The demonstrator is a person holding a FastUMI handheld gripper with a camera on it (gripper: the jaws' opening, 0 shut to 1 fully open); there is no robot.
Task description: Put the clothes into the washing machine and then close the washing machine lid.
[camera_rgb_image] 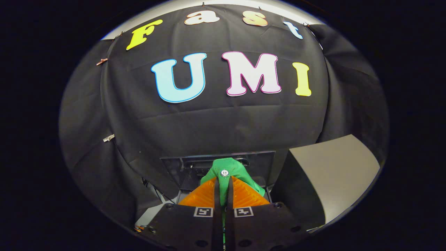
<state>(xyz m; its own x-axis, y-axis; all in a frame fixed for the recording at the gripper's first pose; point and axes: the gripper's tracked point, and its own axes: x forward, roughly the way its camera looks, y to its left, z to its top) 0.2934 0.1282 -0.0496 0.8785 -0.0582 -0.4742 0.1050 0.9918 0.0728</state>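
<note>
One garment is in play: a green cloth (228, 166) with a pale button (224, 172) sewn on it, bunched at the tips of the gripper (223, 186); both fingers (204, 194) stand close together with only a thin dark gap between them, and the fabric appears pinched in that gap, so I judge them clamped on the cloth; the cloth rises in a crumpled fold just beyond the fingertips and spills down over the right-hand finger; beyond and below it lies a dark framed opening (195, 167), which I take to be the washing machine's mouth, though its interior is too dark to read; to the right stands a grey slanted panel (334, 174), possibly the raised lid, not confirmed. Handling assessment: the garment looks light, thin and wholly limp; it will drape and trail, not hold any shape; slip risk is moderate, since a thin fold can creep out of a narrow pinch; breakage risk is nil apart from the button, which should not be the point of grip, being hard and smooth. Recommended hold: a gathered bunch of several layers near the middle of the cloth, so that loose ends hang short and clear the rim of the opening on release.
</note>
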